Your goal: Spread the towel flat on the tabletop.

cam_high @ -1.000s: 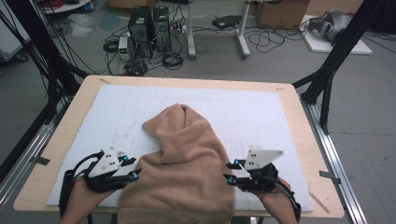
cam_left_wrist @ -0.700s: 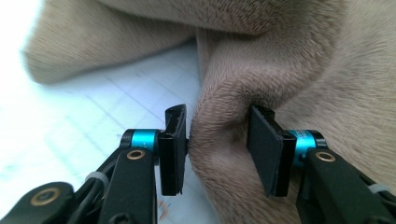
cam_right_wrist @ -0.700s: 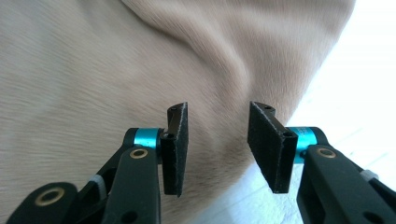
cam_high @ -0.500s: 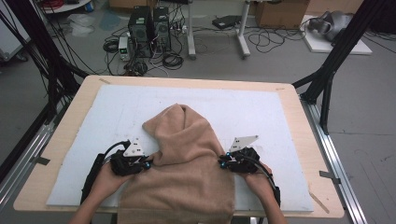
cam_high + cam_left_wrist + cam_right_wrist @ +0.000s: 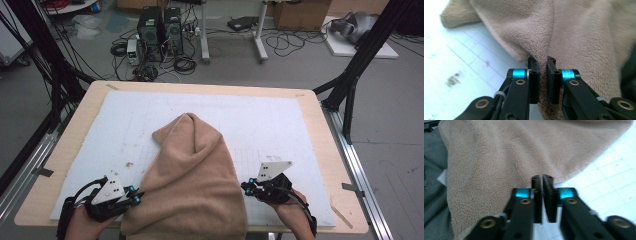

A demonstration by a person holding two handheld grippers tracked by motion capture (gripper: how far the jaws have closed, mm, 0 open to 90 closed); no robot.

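Observation:
A tan terry towel (image 5: 195,175) lies bunched in a cone on the white gridded mat (image 5: 280,120), its wide end hanging over the near table edge. My left gripper (image 5: 135,200) is at the towel's left side. In the left gripper view a fold of the towel (image 5: 586,37) is pinched in the left gripper (image 5: 542,62); its jaws have just been closing and eased slightly, fabric still between them. My right gripper (image 5: 246,189) is at the right side, its jaws just closed. In the right gripper view the right gripper (image 5: 542,178) meets tip to tip on the towel's (image 5: 511,152) hem.
The mat covers a wooden table (image 5: 322,150) framed by black poles (image 5: 360,65) and side rails. Computers (image 5: 160,27) and cables stand on the floor beyond the far edge. Bare mat lies left and right of the towel. Grey clothing (image 5: 431,182) is at the near edge.
Both hands went in to the towel's sides, closed their jaws there, then drew back toward the near edge. The towel's lower sides have shifted a little with them.

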